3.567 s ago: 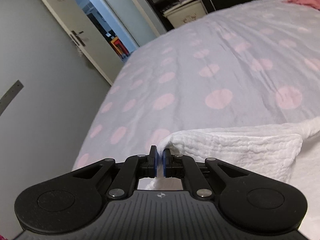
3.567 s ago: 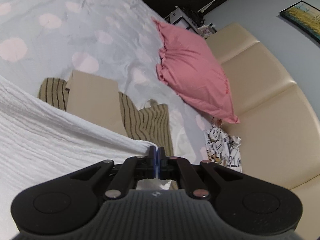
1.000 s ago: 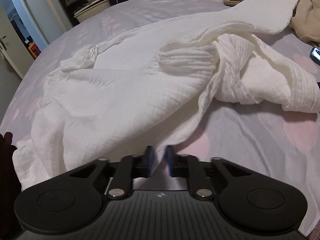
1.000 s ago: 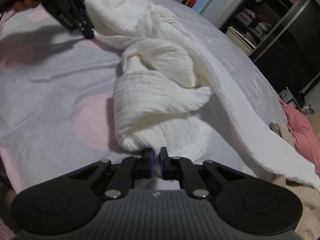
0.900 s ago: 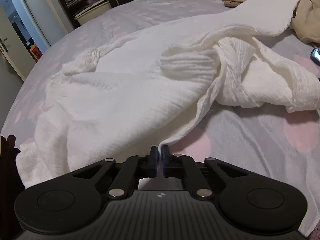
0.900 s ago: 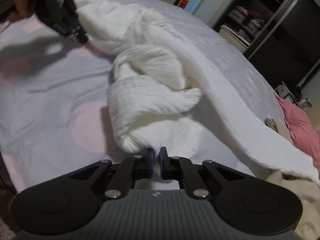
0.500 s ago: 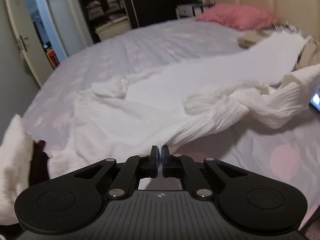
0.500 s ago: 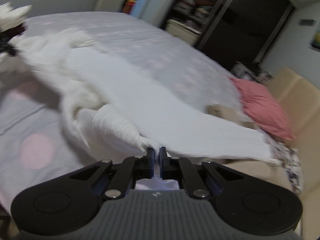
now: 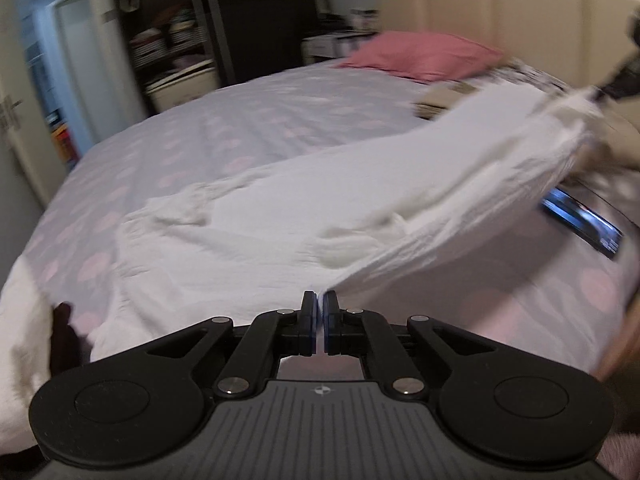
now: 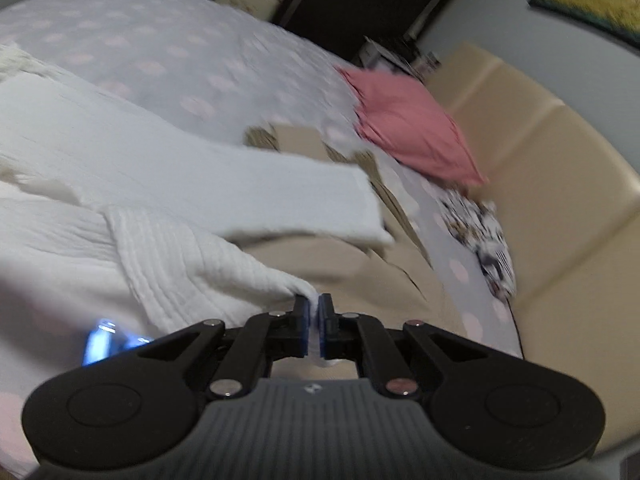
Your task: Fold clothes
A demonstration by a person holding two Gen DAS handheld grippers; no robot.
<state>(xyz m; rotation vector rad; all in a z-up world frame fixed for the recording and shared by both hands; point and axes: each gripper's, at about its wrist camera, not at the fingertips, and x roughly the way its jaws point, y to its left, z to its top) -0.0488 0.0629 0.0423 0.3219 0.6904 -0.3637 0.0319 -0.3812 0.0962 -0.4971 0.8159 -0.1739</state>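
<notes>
Two grippers | left gripper [image 9: 320,312] jaws pinched on white garment [image 9: 280,216] edge | right gripper [image 10: 314,320] jaws clamped on its far corner | garment stretched over bed [image 9: 248,128] (blurred), bare sheet beyond | phone [image 9: 580,226] beside it

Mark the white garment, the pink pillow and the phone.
white garment [image 9: 280,216]: left wrist view, flat middle.
pink pillow [image 10: 404,128]: right wrist view, centre of its face.
phone [image 9: 580,224]: left wrist view, lit screen.
</notes>
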